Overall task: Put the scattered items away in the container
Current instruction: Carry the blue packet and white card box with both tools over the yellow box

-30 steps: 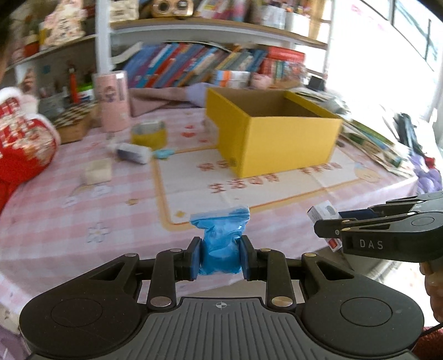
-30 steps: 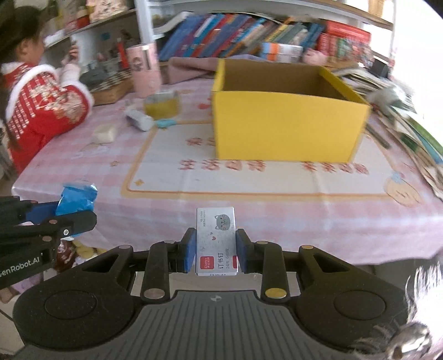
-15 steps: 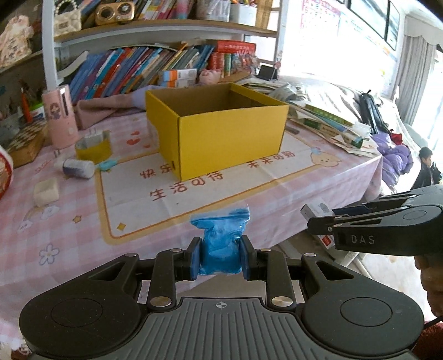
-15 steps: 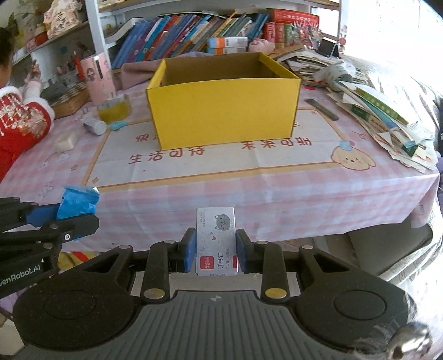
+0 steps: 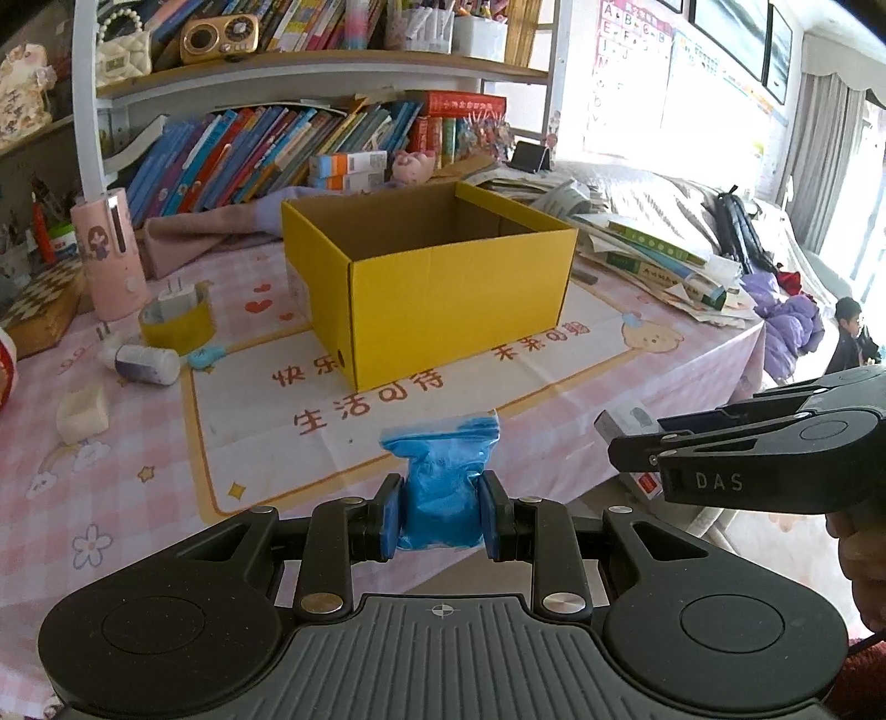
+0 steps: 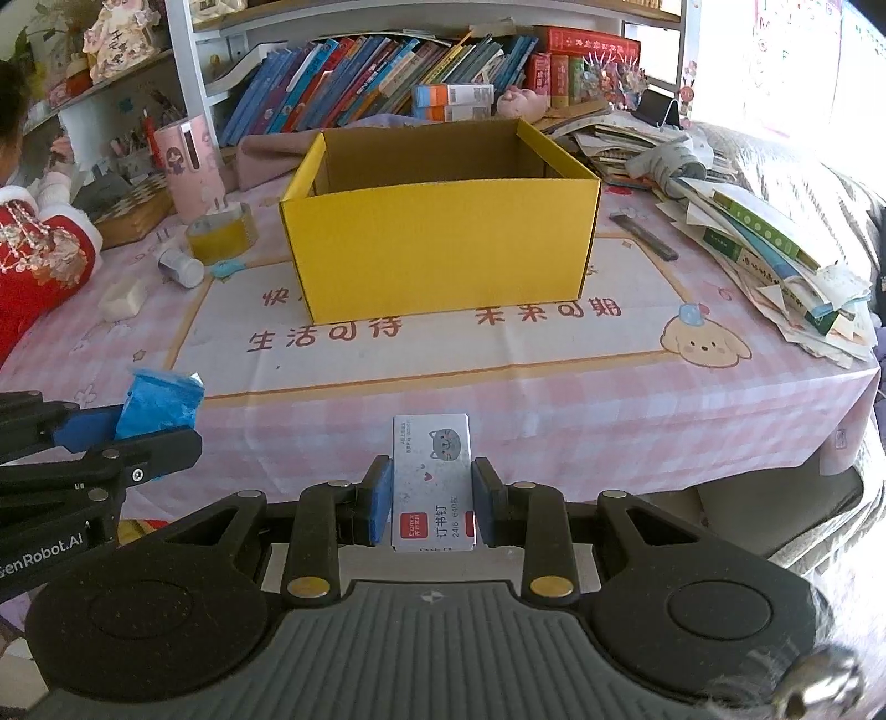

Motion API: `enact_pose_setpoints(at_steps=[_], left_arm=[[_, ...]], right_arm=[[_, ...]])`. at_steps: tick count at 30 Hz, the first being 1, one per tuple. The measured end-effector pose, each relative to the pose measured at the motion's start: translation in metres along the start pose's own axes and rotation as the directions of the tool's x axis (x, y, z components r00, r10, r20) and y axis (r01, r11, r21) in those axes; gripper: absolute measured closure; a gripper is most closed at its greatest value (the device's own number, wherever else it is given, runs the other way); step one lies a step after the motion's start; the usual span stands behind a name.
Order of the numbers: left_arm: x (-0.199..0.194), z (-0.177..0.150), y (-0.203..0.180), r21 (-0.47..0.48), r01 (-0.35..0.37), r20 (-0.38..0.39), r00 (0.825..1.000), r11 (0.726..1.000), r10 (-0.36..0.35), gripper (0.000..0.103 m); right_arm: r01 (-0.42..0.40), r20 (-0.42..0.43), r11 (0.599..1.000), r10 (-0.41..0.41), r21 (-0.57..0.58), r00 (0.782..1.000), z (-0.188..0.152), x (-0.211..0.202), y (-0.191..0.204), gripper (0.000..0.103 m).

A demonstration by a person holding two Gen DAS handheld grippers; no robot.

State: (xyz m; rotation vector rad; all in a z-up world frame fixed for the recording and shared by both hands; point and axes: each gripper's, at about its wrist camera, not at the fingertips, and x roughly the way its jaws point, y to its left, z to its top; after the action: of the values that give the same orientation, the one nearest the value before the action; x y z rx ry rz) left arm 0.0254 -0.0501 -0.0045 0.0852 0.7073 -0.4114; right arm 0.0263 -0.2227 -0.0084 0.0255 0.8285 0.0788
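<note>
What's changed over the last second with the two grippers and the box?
Both views have swung left and pulled back, so the open yellow cardboard box sits more central. Unchanged: left hand-held gripper clamps the crumpled blue plastic bag; right hand-held gripper clamps the white staple box.

Behind the table (image 6: 720, 410), draped in pink checked cloth (image 5: 111, 498), stands a white-framed bookshelf (image 5: 310, 61) packed with leaning books (image 6: 354, 77). Along the right side runs a bright window (image 5: 626, 99), washed out by daylight, with grey curtains (image 5: 825, 166) at its far edge. Over on the upper shelf sit a small radio (image 5: 220, 36) and a white handbag (image 5: 123, 50).
</note>
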Motion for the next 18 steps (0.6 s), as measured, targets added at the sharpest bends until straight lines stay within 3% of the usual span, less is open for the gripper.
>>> enact_pose_setpoints(at_steps=[18], left_arm=[[0.027,0.025,0.003,0.055,0.018,0.007,1.0,0.998,-0.018,0.076]], right_arm=[[-0.003,0.006,1.0,0.003,0.02,1.0,0.029,0.025,-0.013,0.075]])
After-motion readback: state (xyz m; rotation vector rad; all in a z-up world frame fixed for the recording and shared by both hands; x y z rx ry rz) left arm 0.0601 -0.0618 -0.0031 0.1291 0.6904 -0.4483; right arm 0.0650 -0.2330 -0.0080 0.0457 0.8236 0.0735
